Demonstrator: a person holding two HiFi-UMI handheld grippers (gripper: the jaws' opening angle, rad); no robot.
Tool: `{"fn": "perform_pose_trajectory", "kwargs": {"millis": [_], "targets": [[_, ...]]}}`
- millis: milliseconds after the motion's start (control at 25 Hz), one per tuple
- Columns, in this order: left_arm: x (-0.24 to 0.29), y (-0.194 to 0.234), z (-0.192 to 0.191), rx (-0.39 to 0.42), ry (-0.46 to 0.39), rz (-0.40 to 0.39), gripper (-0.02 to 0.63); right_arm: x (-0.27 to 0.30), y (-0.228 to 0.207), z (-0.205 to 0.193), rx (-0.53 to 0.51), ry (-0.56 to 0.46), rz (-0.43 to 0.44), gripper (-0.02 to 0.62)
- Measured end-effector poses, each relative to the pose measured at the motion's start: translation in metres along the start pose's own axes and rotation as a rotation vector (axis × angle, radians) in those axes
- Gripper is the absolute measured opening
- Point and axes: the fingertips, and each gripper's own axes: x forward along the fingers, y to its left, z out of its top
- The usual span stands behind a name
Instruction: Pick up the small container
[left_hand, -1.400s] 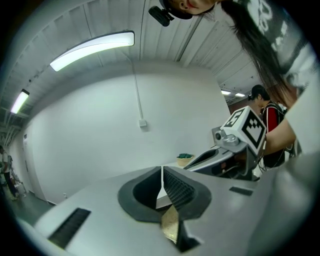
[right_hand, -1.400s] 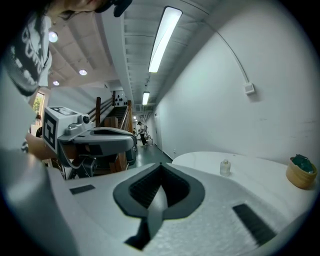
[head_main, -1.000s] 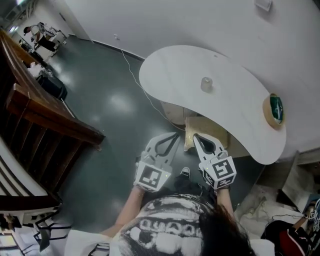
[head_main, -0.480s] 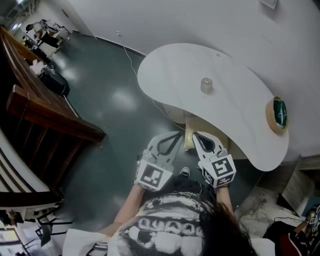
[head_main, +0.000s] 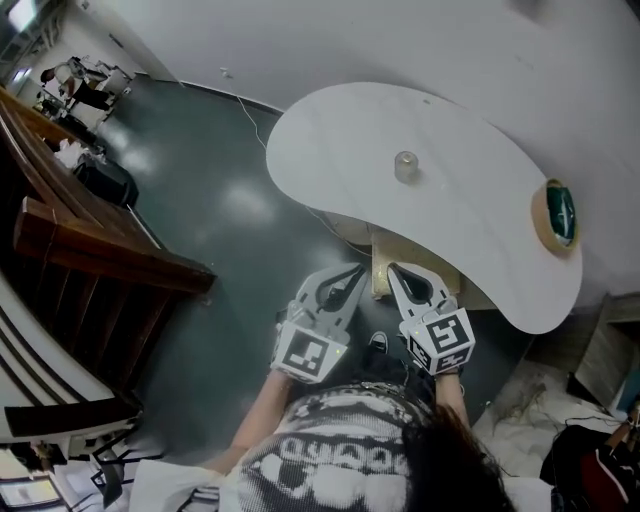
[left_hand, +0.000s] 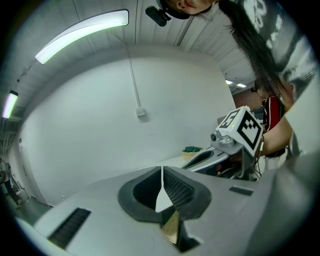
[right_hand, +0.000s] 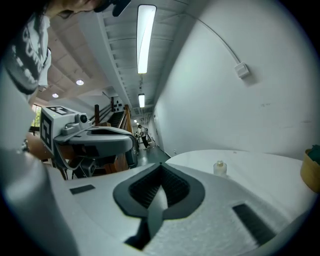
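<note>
Under everything, dark glossy floor (head_main: 200, 210). Above it, at 12 o'clock from both grippers, a white curved worktop (head_main: 320, 150). Held low before the worktop's near edge, left gripper (head_main: 355, 272) and right gripper (head_main: 393, 270) side by side, each closed tip to tip with nothing between. At 3 o'clock on the worktop, by its rim, a tan roll (head_main: 553, 215) with green in its middle. Near the worktop's middle, upright and alone, the small container (head_main: 405, 166), well apart from both grippers.

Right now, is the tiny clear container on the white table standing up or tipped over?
Standing up. The small clear container sits on its base on the curved white table, cap on top.
</note>
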Motion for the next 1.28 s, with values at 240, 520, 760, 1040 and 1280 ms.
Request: {"fn": "perform_pose_trajectory", "kwargs": {"millis": [240,520,760,1040,1280], "targets": [[0.024,0.016,-0.005,0.011,-0.029,-0.062,0.011,0.014,-0.025,0.005,0.018,-0.017,-0.076,0.002],[0.057,0.071,-0.023,0.009,-0.05,-0.136,0.011,0.067,-0.056,0.014,0.059,-0.026,-0.165,0.002],[0.085,0.133,-0.041,0.015,-0.057,-0.22,0.012,0.127,-0.079,0.016,0.106,-0.013,-0.256,0.002],[0.117,0.172,-0.05,0.011,-0.082,-0.323,0.011,0.166,-0.106,0.019,0.125,0.013,-0.374,0.002],[0.14,0.181,-0.047,0.037,-0.114,-0.416,0.011,0.178,-0.132,0.016,0.139,0.029,-0.47,0.002]]}}
